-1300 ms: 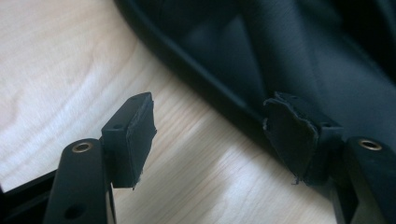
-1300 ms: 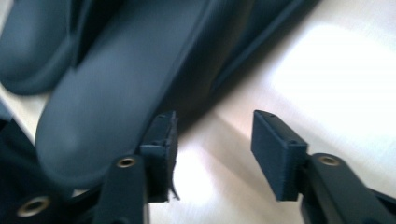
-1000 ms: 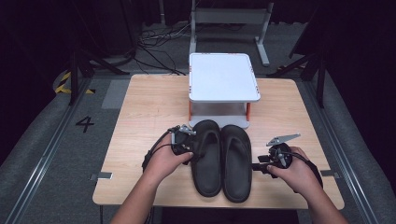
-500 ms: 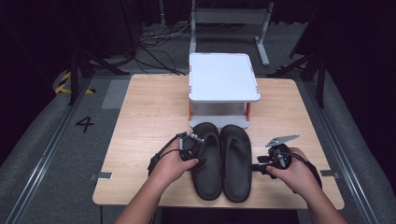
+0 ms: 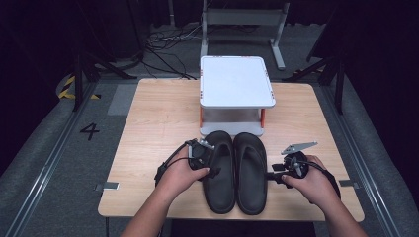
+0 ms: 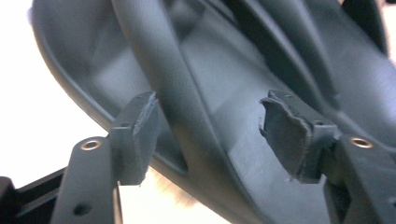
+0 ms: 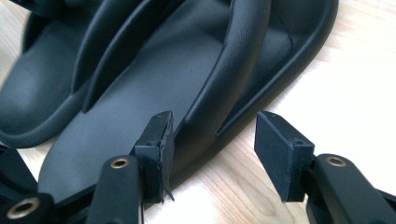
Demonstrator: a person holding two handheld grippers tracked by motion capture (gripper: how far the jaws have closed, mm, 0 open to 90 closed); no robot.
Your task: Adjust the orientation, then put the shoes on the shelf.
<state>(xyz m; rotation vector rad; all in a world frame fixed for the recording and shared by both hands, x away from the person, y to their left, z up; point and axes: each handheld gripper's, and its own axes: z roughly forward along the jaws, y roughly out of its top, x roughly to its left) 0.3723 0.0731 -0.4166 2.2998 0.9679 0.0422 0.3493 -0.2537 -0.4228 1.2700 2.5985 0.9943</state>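
Right now I am lining up a grasp on each of the two black sandals, which lie side by side, touching, near my edge of the table (image 5: pixel 148 113). My left hand-held gripper (image 5: pixel 213 170) sits at the outer rim of the left sandal (image 5: pixel 221 173); its jaws have just been opening again after a brief close, and in the left gripper view they stand spread with the sandal's strap (image 6: pixel 187 107) running between the pads, neither pad pressing on it. My right hand-held gripper (image 5: pixel 271 176) points at the outer rim of the right sandal (image 5: pixel 250 170). In the right gripper view its jaws are spread too, with the edge of the sole and the root of the strap (image 7: pixel 229 74) between them, the pads not yet pressing on them.

I judge this to be the grasping step, not yet done. Next I would need to close each pair of jaws squarely on strap or rim, then lift both level.

Farther off, beyond the toes, stands the white raised shelf (image 5: pixel 236 81), likely where they belong.
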